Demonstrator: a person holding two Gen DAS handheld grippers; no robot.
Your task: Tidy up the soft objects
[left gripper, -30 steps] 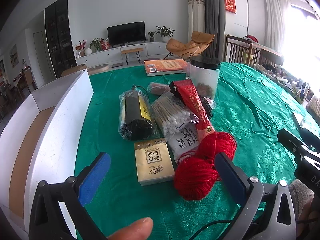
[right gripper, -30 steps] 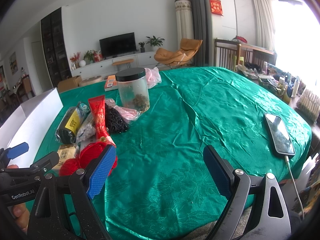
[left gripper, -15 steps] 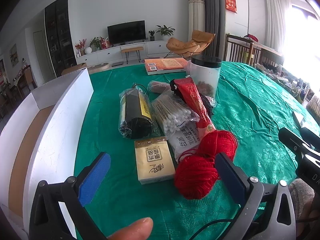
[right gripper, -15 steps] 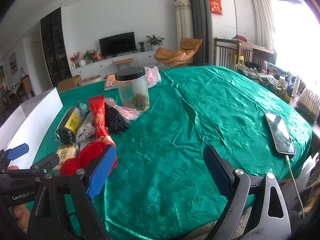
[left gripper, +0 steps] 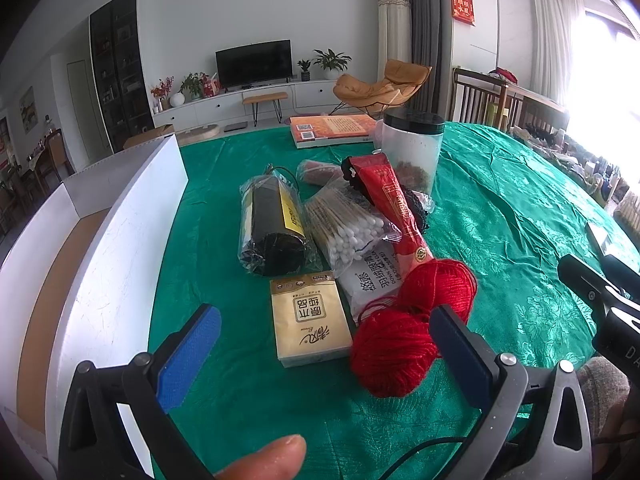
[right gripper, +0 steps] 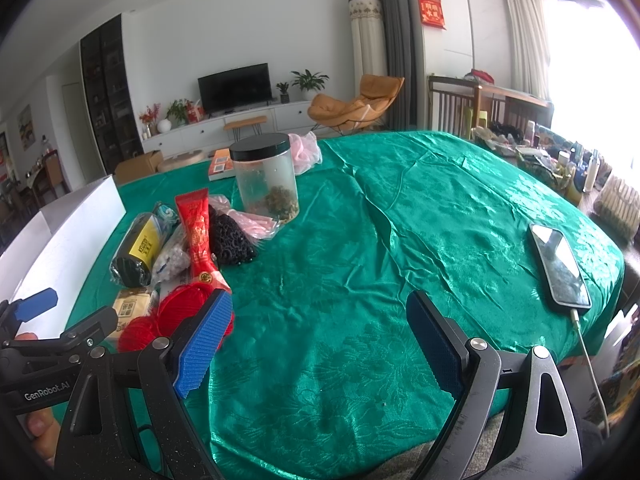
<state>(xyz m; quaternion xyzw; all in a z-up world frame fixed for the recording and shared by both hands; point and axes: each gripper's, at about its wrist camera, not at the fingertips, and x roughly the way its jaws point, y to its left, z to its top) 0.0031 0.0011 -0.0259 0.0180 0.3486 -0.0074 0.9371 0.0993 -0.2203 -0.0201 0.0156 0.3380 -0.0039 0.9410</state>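
Since both the left gripper (left gripper: 324, 354) and right gripper (right gripper: 320, 344) hang wide open and empty, with the red yarn (left gripper: 408, 320) lying on the green cloth (left gripper: 500, 216) beside the tissue pack (left gripper: 308, 316), a careless pinch could snag loose strands and drag neighbouring packets.

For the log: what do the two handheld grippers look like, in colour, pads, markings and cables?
Both are black plastic frames with silver screws and blue pads on the fingers. The right gripper has ribbed pads. The left gripper has smoother-looking pads, white "GenRobot.AI" lettering on its body, and a thin black cable beneath it.
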